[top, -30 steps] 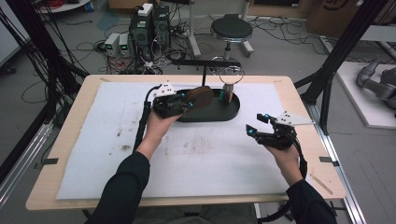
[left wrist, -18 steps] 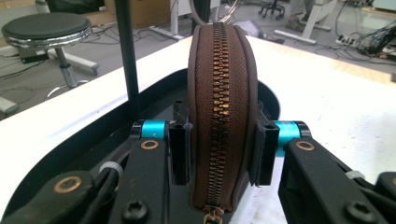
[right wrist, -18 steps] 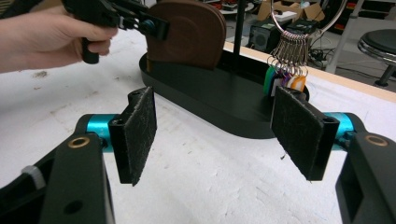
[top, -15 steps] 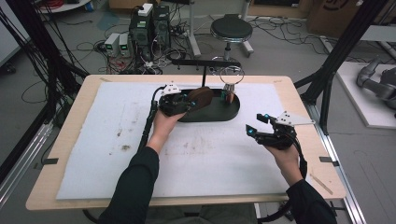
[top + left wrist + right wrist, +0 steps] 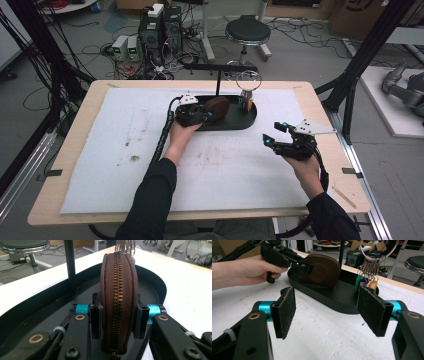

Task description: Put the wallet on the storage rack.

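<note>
White padding covers the bench (image 5: 100, 165), cables and a stool beyond it. My left tool (image 5: 117, 315) is pinching the round brown zippered pouch (image 5: 117, 290), standing it on edge on the black oval tray (image 5: 250, 119), zipper facing me. My right tool (image 5: 329, 310) hovers spread wide over the mat, near the tray. I'd say I'm bracing the pouch; next I need the right tool on the zipper pull.
</note>
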The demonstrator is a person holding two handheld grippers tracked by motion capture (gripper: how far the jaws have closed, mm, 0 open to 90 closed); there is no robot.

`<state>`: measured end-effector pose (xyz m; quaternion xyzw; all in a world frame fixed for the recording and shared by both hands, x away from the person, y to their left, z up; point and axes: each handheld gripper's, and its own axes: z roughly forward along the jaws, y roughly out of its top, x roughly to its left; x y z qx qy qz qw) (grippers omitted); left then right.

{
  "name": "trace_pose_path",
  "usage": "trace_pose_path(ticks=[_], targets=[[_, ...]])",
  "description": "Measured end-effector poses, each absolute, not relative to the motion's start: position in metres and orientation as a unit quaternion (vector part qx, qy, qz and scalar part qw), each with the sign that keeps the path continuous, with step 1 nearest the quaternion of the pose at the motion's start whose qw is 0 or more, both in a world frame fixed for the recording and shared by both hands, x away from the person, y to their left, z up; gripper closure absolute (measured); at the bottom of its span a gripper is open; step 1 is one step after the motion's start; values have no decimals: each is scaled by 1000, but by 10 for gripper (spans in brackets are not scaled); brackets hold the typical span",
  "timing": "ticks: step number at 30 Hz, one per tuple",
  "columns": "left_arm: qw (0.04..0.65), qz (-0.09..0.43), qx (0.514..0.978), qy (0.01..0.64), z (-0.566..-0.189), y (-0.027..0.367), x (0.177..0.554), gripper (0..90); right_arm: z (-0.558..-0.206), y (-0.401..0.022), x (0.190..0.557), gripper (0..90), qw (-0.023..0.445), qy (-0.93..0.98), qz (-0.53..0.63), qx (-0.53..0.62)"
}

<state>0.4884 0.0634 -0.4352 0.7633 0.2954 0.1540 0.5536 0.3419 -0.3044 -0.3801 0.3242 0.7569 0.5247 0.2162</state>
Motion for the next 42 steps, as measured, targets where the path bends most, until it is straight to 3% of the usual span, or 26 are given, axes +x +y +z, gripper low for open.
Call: trace_pose_path(ticks=[24, 31, 38, 42], targets=[[528, 170, 779, 292, -445, 56, 490, 641, -380, -311, 340, 322, 221, 751, 527, 331], [499, 188, 792, 296, -443, 56, 489, 545, -381, -311, 340, 322, 221, 752, 526, 330], [501, 198, 789, 295, -436, 59, 487, 522, -381, -310, 340, 322, 223, 753, 524, 329], [495, 206, 788, 303, -430, 62, 484, 442, -381, -310, 340, 322, 223, 753, 524, 328]])
